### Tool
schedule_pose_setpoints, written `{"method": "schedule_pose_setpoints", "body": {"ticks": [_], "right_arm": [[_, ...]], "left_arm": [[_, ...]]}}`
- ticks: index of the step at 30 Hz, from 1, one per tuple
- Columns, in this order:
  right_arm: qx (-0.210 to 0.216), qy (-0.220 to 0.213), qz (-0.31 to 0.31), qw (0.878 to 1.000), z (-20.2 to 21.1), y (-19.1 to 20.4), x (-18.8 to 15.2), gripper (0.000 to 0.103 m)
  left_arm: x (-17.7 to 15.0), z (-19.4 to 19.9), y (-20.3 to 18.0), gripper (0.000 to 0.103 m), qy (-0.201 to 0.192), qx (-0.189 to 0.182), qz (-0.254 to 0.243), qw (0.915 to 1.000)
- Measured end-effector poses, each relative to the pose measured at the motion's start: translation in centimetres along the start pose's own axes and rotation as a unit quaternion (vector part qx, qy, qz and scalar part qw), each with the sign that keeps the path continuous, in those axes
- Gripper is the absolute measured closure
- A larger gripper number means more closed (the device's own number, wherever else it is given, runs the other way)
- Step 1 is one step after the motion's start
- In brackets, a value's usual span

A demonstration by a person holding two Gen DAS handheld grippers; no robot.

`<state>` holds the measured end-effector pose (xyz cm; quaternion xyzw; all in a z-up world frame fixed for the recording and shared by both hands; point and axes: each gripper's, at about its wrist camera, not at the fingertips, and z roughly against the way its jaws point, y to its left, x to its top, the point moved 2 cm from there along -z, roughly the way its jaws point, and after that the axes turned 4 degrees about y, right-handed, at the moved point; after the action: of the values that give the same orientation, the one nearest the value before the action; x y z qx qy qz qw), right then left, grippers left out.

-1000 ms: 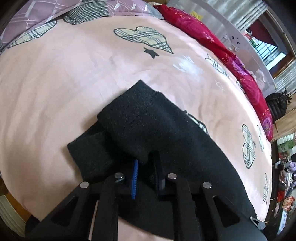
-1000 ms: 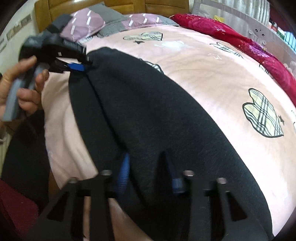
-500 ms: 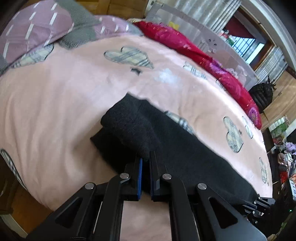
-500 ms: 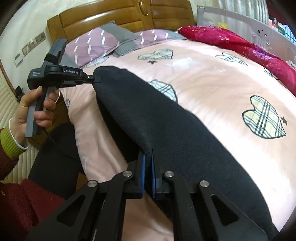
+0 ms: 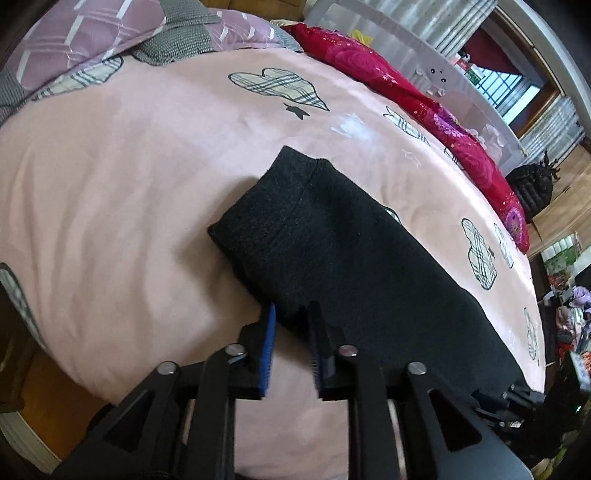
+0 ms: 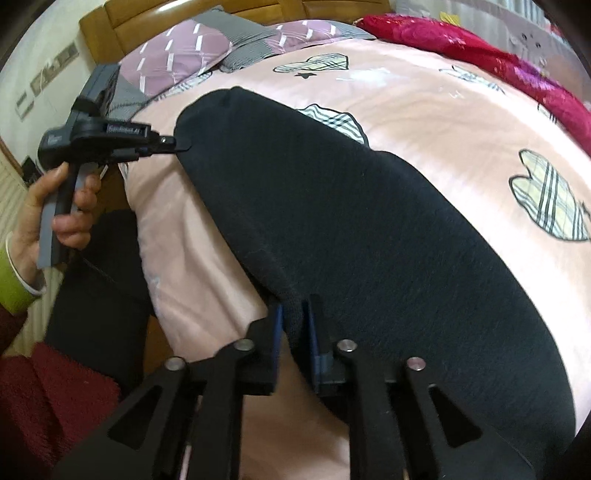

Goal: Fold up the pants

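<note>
Black pants [image 5: 351, 258] lie folded lengthwise on a pink bedspread [image 5: 110, 184], also seen in the right wrist view [image 6: 369, 240]. My left gripper [image 5: 291, 325] is open, its blue-padded jaws apart around the near edge of the pants' cuff end. It also shows in the right wrist view [image 6: 173, 144], held by a hand at the far end of the pants. My right gripper [image 6: 293, 325] is open, its jaws apart with a bit of the pants' edge between them.
Purple and grey pillows [image 5: 92, 40] and a wooden headboard [image 6: 221, 22] are at the bed's head. A red quilt [image 5: 424, 110] and a grey bed rail [image 5: 406, 48] run along the far side. The bed's near edge [image 5: 74, 369] drops to the floor.
Both grippers were shut on the pants half a second ago and have opened. The top layer has been laid over, so the pants rest folded on the bed.
</note>
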<state>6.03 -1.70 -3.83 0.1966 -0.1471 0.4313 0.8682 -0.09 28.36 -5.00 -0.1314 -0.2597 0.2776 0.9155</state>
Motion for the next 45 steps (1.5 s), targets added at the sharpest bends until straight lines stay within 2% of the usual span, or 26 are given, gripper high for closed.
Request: {"method": "schedule_pose_setpoints", "body": {"ticks": [1, 3, 7, 12, 14, 16, 18, 19, 20, 23, 27, 29, 30, 31, 36, 38, 40, 42, 45], "right_arm": [[0.01, -0.003, -0.007, 1.0, 0.4, -0.1, 0.1, 0.063], [0.027, -0.015, -0.014, 0.999, 1.5, -0.1, 0.3, 0.046], [0.064, -0.051, -0.039, 0.996, 3.8, -1.2, 2.1, 0.045], [0.056, -0.077, -0.105, 0.99, 3.4, -6.5, 6.4, 0.045], [0.073, -0.066, -0.136, 0.986, 2.0, -9.0, 8.2, 0.045], [0.072, -0.046, -0.143, 0.986, 0.0, -10.5, 9.9, 0.047], [0.083, -0.027, -0.139, 0.986, -1.7, -11.2, 11.0, 0.052], [0.093, -0.008, -0.137, 0.986, -2.9, -11.4, 11.5, 0.059], [0.094, 0.013, -0.134, 0.986, -4.2, -11.7, 11.8, 0.062], [0.09, 0.05, -0.126, 0.987, -6.3, -11.9, 11.6, 0.065], [0.124, 0.078, -0.109, 0.983, -7.3, -11.5, 11.2, 0.073], [0.128, 0.088, -0.088, 0.984, -7.1, -10.3, 10.8, 0.076], [0.127, 0.086, -0.085, 0.984, -7.0, -10.0, 10.7, 0.082], [0.13, 0.086, -0.086, 0.984, -6.8, -9.8, 10.5, 0.085], [0.083, 0.049, -0.058, 0.994, -4.4, -8.5, 11.0, 0.09], [0.054, 0.013, -0.049, 0.997, -2.2, -8.1, 11.9, 0.091], [0.005, -0.021, -0.033, 0.999, -0.4, -7.6, 13.1, 0.093], [-0.019, -0.033, -0.027, 0.999, -0.2, -7.5, 13.8, 0.093], [-0.065, -0.024, -0.005, 0.998, -2.5, -6.7, 14.4, 0.093]], "left_arm": [[0.0, 0.4, 0.1, 0.059, 0.0, 0.002, -0.001, 1.0], [0.1, 1.1, 0.3, 0.044, -0.004, -0.002, 0.008, 1.0], [0.5, 1.0, 0.9, 0.04, 0.006, 0.0, 0.025, 0.9997], [1.4, -0.6, 2.2, 0.04, 0.026, -0.003, 0.073, 0.997], [1.8, -1.0, 2.3, 0.039, 0.028, -0.01, 0.08, 0.9963], [2.3, -1.5, 2.1, 0.039, 0.029, -0.009, 0.077, 0.9966], [2.8, -2.4, 1.9, 0.04, 0.031, -0.002, 0.072, 0.9969], [3.0, -2.8, 1.8, 0.041, 0.031, 0.0, 0.071, 0.997], [3.2, -3.2, 1.7, 0.041, 0.03, 0.001, 0.068, 0.9972], [3.5, -4.1, 0.8, 0.042, 0.024, 0.01, 0.053, 0.9982], [3.4, -4.9, -0.4, 0.045, 0.01, 0.036, 0.026, 0.9989], [3.2, -5.2, -1.0, 0.062, -0.002, 0.041, 0.006, 0.9991], [3.2, -5.1, -1.1, 0.076, -0.005, 0.037, 0.0, 0.9993], [3.2, -5.1, -1.1, 0.083, -0.009, 0.03, -0.003, 0.9995], [3.3, -2.7, -2.2, 0.087, -0.034, 0.032, -0.027, 0.9985], [3.3, -1.0, -2.4, 0.087, -0.055, 0.021, -0.035, 0.9977], [3.4, 0.3, -2.7, 0.087, -0.071, 0.015, -0.046, 0.9963], [3.6, 0.5, -2.8, 0.088, -0.076, 0.023, -0.057, 0.9953], [4.1, -0.8, -2.3, 0.088, -0.066, 0.03, -0.063, 0.9954]]}}
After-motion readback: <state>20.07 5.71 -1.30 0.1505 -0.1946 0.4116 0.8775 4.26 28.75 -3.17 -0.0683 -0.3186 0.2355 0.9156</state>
